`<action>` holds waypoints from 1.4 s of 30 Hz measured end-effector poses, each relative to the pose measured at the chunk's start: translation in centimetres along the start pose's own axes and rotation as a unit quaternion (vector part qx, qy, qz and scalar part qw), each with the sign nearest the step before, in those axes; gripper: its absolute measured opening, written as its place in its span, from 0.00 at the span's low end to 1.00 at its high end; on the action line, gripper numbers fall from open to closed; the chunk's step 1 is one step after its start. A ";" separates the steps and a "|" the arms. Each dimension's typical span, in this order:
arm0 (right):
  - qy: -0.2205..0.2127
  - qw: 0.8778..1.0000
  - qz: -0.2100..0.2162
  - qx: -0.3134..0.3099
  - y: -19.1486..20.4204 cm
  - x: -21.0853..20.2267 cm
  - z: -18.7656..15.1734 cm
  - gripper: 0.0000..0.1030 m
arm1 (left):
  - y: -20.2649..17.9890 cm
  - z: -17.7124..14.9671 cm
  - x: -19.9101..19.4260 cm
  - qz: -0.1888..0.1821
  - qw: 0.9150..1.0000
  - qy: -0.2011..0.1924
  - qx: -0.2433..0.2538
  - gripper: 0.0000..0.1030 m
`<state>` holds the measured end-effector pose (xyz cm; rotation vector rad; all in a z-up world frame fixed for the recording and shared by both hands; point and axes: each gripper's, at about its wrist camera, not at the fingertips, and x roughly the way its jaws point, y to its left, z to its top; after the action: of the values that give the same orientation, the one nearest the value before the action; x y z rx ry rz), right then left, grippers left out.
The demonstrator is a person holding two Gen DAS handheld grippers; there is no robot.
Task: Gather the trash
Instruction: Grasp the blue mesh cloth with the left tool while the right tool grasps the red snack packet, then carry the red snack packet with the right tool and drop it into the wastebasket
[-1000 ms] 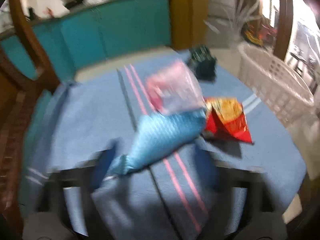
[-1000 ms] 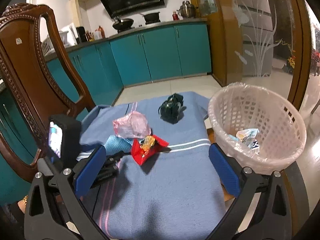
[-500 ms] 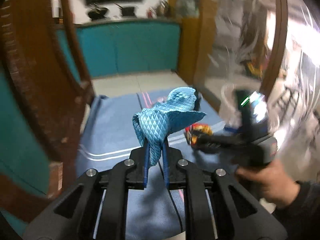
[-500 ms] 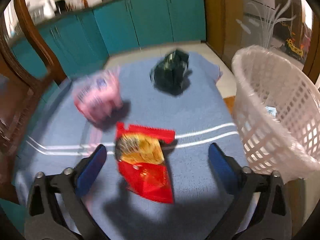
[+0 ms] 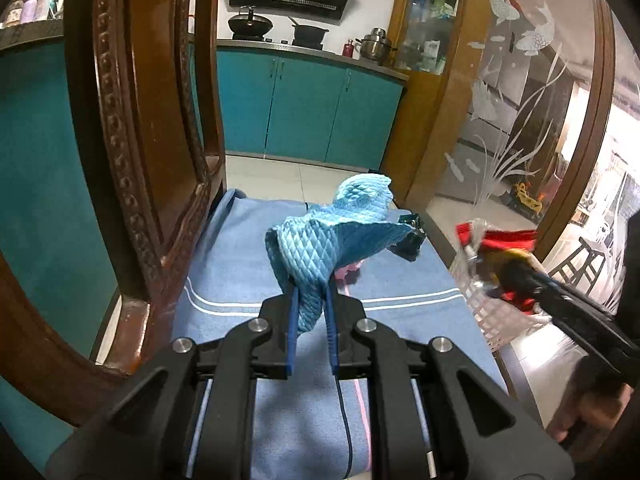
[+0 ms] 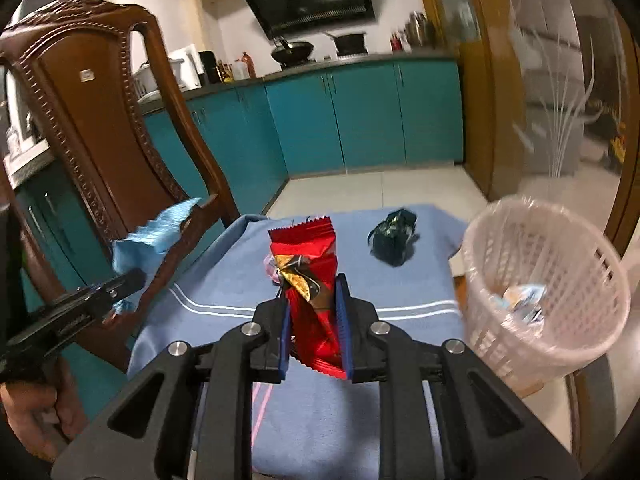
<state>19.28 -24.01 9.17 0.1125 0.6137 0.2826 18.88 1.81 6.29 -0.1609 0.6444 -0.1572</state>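
My left gripper (image 5: 311, 294) is shut on a light blue quilted wrapper (image 5: 328, 236) and holds it above the blue cloth. It also shows at the left of the right wrist view (image 6: 156, 236). My right gripper (image 6: 313, 286) is shut on a red snack wrapper (image 6: 310, 276), lifted above the cloth; it shows blurred in the left wrist view (image 5: 496, 256). A pink bag (image 5: 350, 270) lies mostly hidden behind the blue wrapper. A crumpled dark wrapper (image 6: 392, 234) lies at the far end of the cloth.
A white mesh basket (image 6: 540, 292) lined with clear plastic stands right of the table, with a wrapper inside. A carved wooden chair (image 6: 100, 120) stands at the left. The table wears a blue striped cloth (image 6: 400, 312). Teal cabinets are behind.
My right gripper has closed on the red wrapper and lifted it off the cloth. My left gripper still holds the blue wrapper raised, and has steadied.
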 end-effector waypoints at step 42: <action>0.017 1.000 -0.014 -0.009 -0.4 0.9 -0.9 0.20 | -0.3 -0.4 1.7 0.006 1.000 0.021 0.005 0.13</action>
<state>19.55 -24.11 7.89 0.0810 0.6460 0.2632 19.94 1.13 5.10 -0.1435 0.6869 -0.1523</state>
